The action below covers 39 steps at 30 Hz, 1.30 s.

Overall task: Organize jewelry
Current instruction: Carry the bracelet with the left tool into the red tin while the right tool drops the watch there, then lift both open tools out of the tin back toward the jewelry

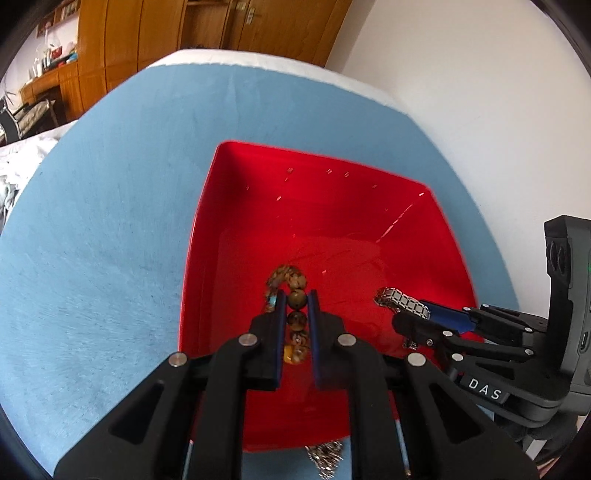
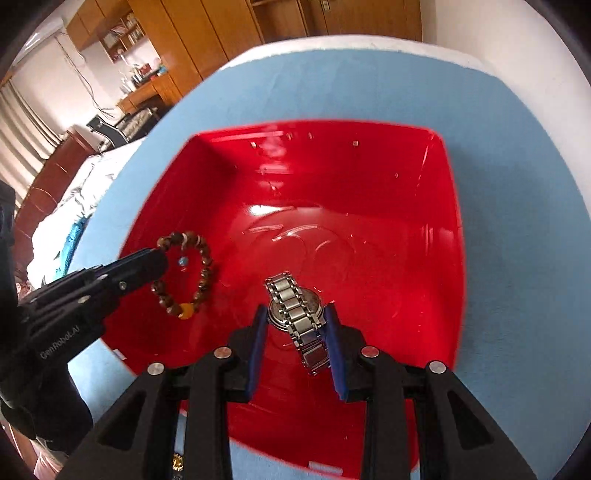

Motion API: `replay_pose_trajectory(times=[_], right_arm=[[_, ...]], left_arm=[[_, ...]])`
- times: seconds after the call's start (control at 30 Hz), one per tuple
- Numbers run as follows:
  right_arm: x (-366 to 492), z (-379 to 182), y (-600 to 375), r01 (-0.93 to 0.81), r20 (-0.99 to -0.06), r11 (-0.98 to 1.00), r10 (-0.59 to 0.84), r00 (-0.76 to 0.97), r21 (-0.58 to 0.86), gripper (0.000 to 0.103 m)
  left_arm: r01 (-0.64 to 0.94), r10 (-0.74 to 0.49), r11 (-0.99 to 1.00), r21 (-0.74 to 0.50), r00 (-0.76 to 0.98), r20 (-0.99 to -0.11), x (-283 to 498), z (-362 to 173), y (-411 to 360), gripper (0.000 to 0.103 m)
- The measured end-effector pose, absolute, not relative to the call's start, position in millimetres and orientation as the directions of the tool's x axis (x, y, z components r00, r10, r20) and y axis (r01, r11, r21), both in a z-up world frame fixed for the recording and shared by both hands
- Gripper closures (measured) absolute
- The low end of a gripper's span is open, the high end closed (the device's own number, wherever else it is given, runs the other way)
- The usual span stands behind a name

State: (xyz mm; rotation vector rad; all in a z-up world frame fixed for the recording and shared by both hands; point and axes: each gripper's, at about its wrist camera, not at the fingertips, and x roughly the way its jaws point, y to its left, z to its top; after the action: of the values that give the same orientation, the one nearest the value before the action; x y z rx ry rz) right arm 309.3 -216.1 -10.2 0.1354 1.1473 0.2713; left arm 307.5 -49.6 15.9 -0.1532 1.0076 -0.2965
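A red square bowl sits on a blue mat. My left gripper is shut on a brown beaded bracelet and holds it over the bowl's left side; the bracelet also shows in the right wrist view, with the left gripper beside it. My right gripper is shut on a silver metal watch over the bowl's near middle. The watch band and the right gripper also show in the left wrist view.
The blue mat covers a white table. A silvery chain piece lies on the mat by the bowl's near edge. A small gold item shows at the bottom edge. Wooden cabinets stand behind.
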Motion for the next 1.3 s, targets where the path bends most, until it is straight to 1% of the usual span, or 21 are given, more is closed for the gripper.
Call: replay_pose_trajectory(times=[0.13,0.17,0.2,0.27,0.33,0.4,0.47,0.53,0.6,0.67,0.7,0.8,1.0,1.17,1.3], right_arm=[[314.0,-14.5,-217.1,-0.13,-0.879,0.965,0.26,0.399,0.227,0.071],[316.5,-11.8,-220.5,-0.131,-0.876,0.966,0.258,0.408,0.223,0.071],[315.0,-9.8,-222.1,-0.13,-0.873,0.966,0.256,0.415,0.222,0.071],[309.7,-4.6,-226.4,-0.128,-0.864,0.963,0.268,0.426,0.236,0.07],[303.0,-0.4,-230.6,-0.123,-0.854,0.961,0.276,0.441,0.247,0.068],[291.1,5.6,-236.0,-0.12,-0.841,0.958,0.285,0.46,0.259,0.064],[281.0,12.3,-241.0,-0.124,-0.829,0.954,0.3,0.471,0.275,0.062],[267.1,19.6,-243.9,-0.137,-0.814,0.948,0.316,0.487,0.286,0.062],[258.3,23.9,-245.4,-0.144,-0.807,0.947,0.319,0.498,0.285,0.061],[243.6,27.5,-245.8,-0.151,-0.801,0.945,0.326,0.503,0.29,0.058],[237.2,28.0,-244.6,-0.155,-0.799,0.942,0.334,0.5,0.296,0.058],[221.3,26.3,-241.9,-0.166,-0.8,0.937,0.35,0.488,0.309,0.058],[194.0,20.3,-234.8,-0.178,-0.804,0.929,0.369,0.466,0.323,0.058],[177.1,3.7,-227.0,-0.186,-0.819,0.923,0.385,0.425,0.338,0.058],[170.5,-7.1,-223.6,-0.179,-0.826,0.92,0.391,0.406,0.348,0.058]], left_arm=[[0.171,-0.301,0.953,-0.249,0.491,-0.817,312.4,14.4,-49.4,0.092],[0.17,-0.297,0.955,-0.245,0.493,-0.818,311.9,15.0,-49.5,0.088],[0.173,-0.297,0.955,-0.243,0.493,-0.817,311.1,15.6,-49.7,0.08],[0.176,-0.298,0.954,-0.242,0.495,-0.816,307.4,19.3,-51.1,0.068],[0.183,-0.296,0.955,-0.235,0.501,-0.813,304.3,21.3,-50.6,0.067],[0.19,-0.301,0.953,-0.237,0.504,-0.809,293.3,26.5,-48.1,0.055],[0.198,-0.298,0.954,-0.226,0.522,-0.8,281.3,35.9,-48.2,0.05],[0.209,-0.289,0.956,-0.206,0.543,-0.788,268.8,43.4,-47.5,0.049],[0.213,-0.286,0.956,-0.2,0.547,-0.787,259.9,48.5,-45.3,0.044],[0.219,-0.273,0.959,-0.179,0.553,-0.787,244.9,53.7,-42.0,0.042],[0.22,-0.259,0.962,-0.16,0.557,-0.789,237.7,55.3,-40.0,0.04],[0.218,-0.241,0.966,-0.142,0.544,-0.804,221.2,53.3,-32.6,0.039],[0.208,-0.228,0.968,-0.143,0.475,-0.85,186.8,30.7,-18.1,0.04],[0.185,-0.222,0.97,-0.156,0.418,-0.881,162.8,6.6,-6.5,0.039],[0.183,-0.208,0.972,-0.145,0.39,-0.897,147.4,-6.1,-6.0,0.037]])
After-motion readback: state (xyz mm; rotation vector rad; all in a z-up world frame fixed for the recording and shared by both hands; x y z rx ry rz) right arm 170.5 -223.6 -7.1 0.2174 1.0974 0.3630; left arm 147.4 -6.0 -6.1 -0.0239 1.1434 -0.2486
